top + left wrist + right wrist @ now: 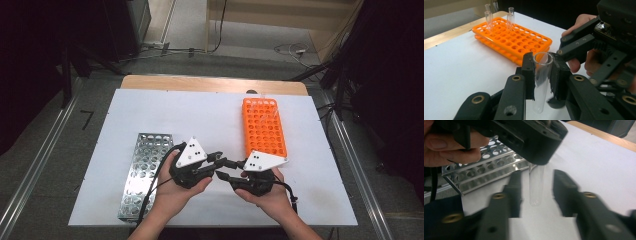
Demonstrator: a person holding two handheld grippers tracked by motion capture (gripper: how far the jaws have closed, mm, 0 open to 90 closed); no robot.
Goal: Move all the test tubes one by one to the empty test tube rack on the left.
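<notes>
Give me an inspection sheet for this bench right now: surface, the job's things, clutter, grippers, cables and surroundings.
Surface: white table top, wooden edge at the far side.
Job's things: clear test tube, upright, open end up; orange rack with a few tubes at its far end; metal rack at the left.
Clutter: nothing seen.
Grippers: left gripper shut on the test tube; right gripper open, jaws either side of the tube's lower end, apart from it.
Cables: black cable trailing from the left gripper over the metal rack; more cables on the floor beyond the table.
Surroundings: grey floor, metal rails at both sides, dark equipment in the far corners.
</notes>
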